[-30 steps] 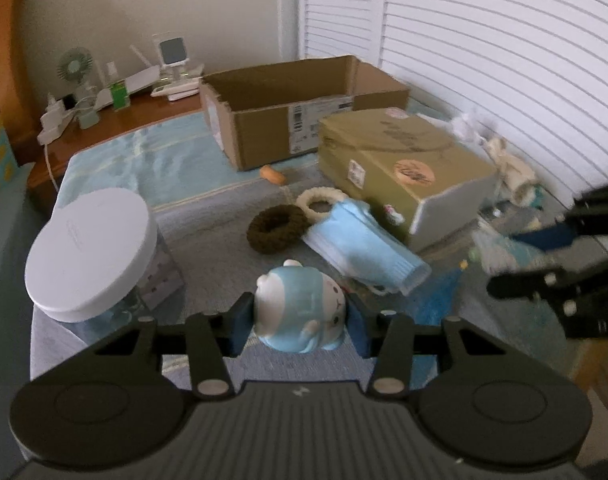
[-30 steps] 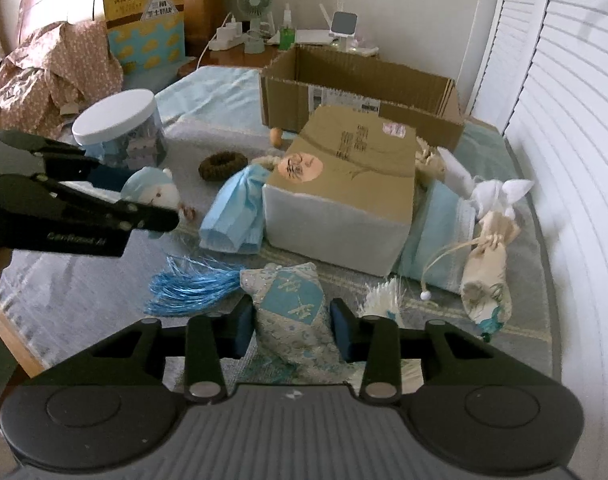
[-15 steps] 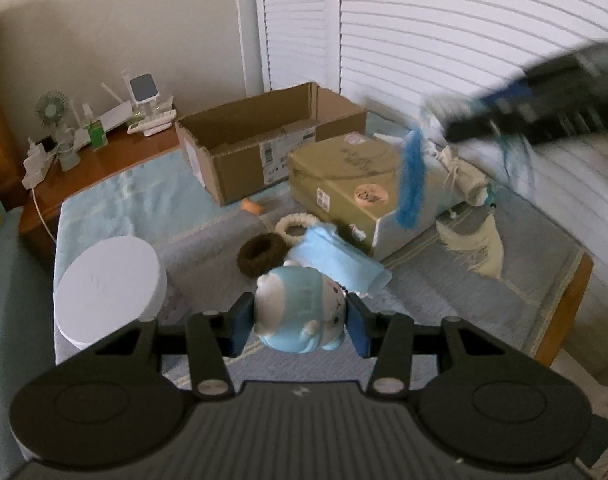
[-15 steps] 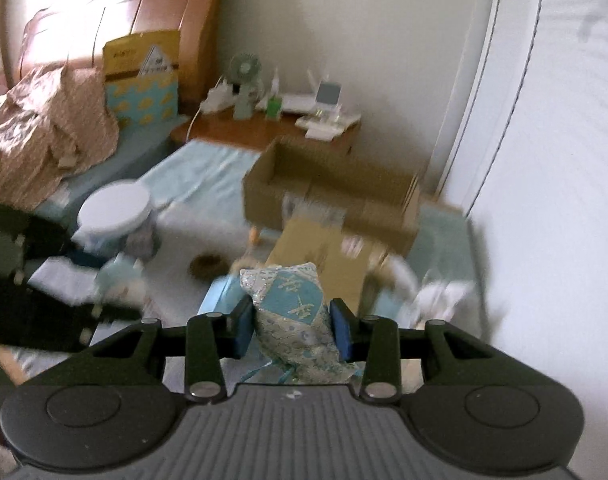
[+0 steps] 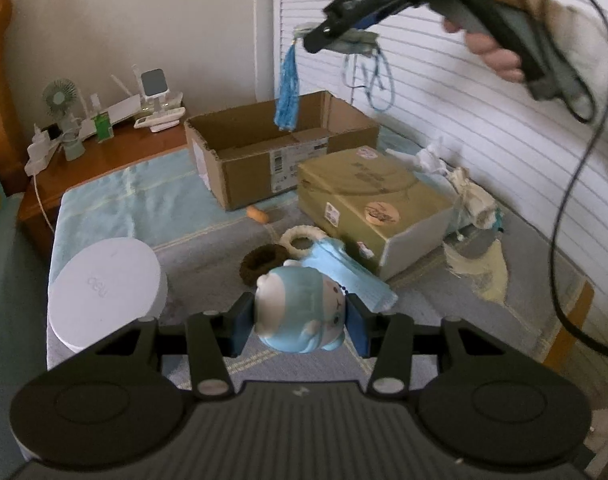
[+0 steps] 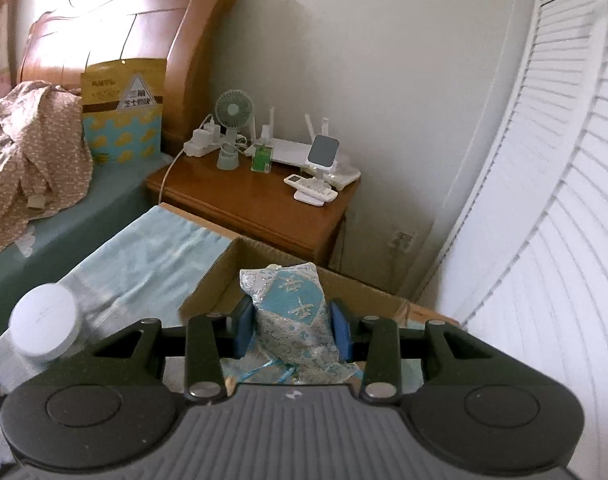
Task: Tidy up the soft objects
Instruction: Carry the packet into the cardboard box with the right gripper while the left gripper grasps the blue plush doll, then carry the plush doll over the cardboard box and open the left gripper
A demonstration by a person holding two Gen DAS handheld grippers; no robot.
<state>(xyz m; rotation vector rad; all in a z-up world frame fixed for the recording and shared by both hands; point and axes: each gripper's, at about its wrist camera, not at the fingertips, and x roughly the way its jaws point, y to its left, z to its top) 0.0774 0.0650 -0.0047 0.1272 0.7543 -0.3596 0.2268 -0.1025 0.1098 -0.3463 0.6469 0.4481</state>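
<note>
Two soft objects are held aloft: the brocade sachet [image 6: 294, 316], clamped in the right gripper [image 6: 292, 330] above the open cardboard box [image 5: 264, 160]; the blue plush toy [image 5: 300, 312], pinched in the left gripper [image 5: 300, 322], well short of it. Release should be made low over the box interior.

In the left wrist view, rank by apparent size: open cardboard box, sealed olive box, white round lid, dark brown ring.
1. open cardboard box and sealed olive box: too close to separate.
2. white round lid, though it sits nearer the camera.
3. dark brown ring, clearly smallest.
</note>
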